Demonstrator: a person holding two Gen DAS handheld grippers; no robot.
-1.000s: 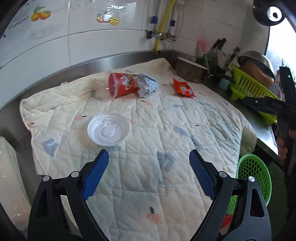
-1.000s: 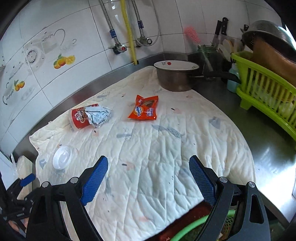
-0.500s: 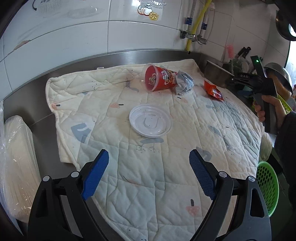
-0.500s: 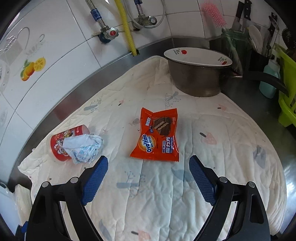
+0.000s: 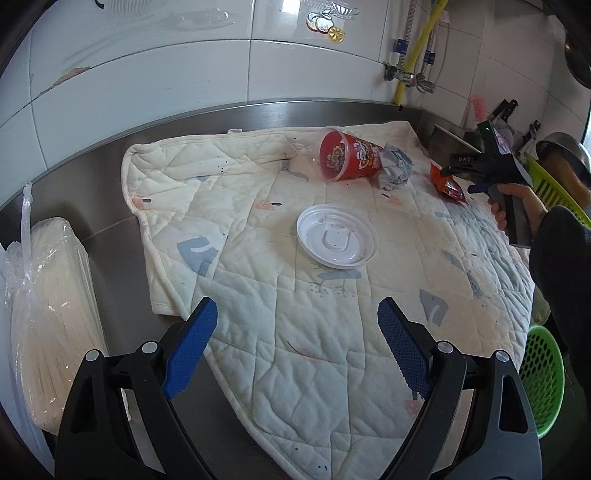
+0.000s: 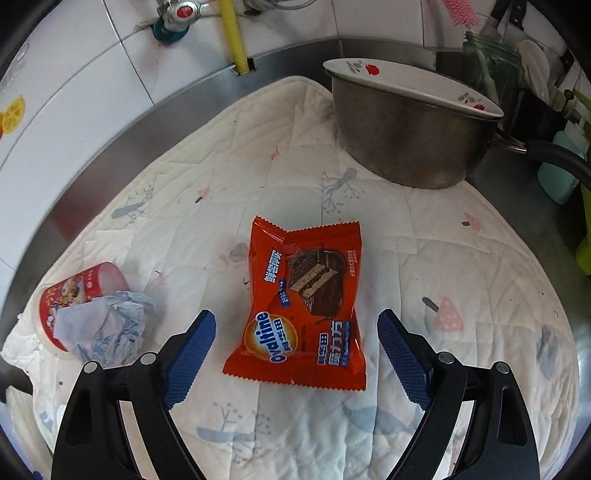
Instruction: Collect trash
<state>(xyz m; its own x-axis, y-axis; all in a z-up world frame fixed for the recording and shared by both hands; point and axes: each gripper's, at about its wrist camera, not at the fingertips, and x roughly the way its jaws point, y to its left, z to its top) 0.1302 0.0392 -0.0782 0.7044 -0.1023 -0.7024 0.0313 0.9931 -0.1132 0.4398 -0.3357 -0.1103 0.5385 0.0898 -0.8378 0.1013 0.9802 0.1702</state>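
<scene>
A stainless steel counter (image 5: 110,236) runs along a wall of glossy white tiles (image 5: 147,74), some bearing fruit decals (image 5: 327,26). A yellow corrugated pipe (image 6: 232,33) and metal valves (image 5: 406,75) come down the wall to the steel upstand. A quilted cream cloth (image 5: 295,332) with small prints covers much of the counter. At the far right stand a metal pot (image 6: 406,147) topped by a flowered plate (image 6: 406,85), a green dish rack (image 5: 550,184), and what may be knives (image 5: 504,109), too small to be sure. Soft daylight reflects off the tiles.

A quilted cloth (image 5: 332,332) covers the steel tabletop (image 5: 110,229). A metal pot (image 6: 406,140), capped by a flowered plate (image 6: 406,83), rests on the cloth's far corner; a bagged white stack (image 5: 48,314) lies beside the cloth
</scene>
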